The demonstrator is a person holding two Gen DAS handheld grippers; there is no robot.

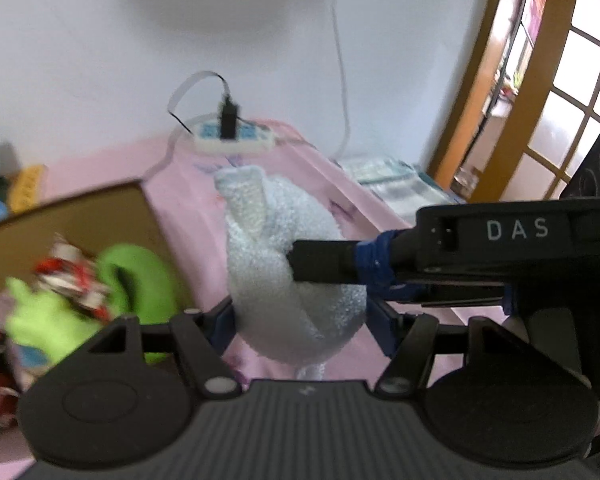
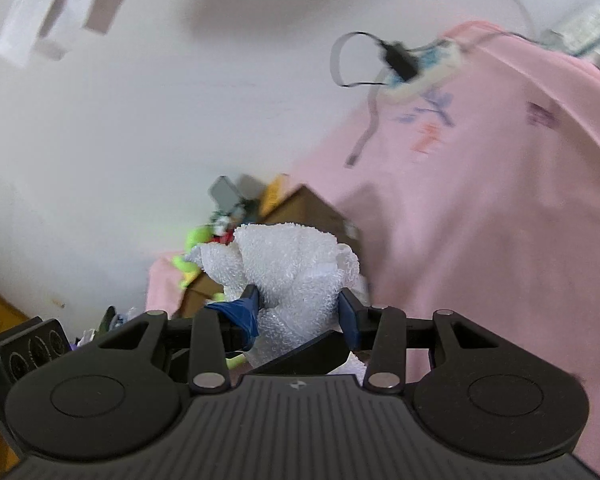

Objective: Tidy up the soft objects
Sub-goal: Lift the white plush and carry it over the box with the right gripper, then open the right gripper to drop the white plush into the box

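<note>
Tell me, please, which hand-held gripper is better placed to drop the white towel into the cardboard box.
Probably the left hand-held gripper. It grips the white towel, and the cardboard box lies right beside it. The right hand-held gripper also grips the towel, but stands farther from the box.

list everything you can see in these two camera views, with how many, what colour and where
towel: one, white, bundled between both grippers above the bed
bedsheet: one, pink, under everything
cardboard box: one, brown, on the sheet, left
soft items: several, lime green and red-patterned, in the box
power strip: one, white, by the wall, black plug in it
door: one, wooden, glazed, right
left hand-held gripper: black, closed on towel
right hand-held gripper: black, closed on towel
</note>
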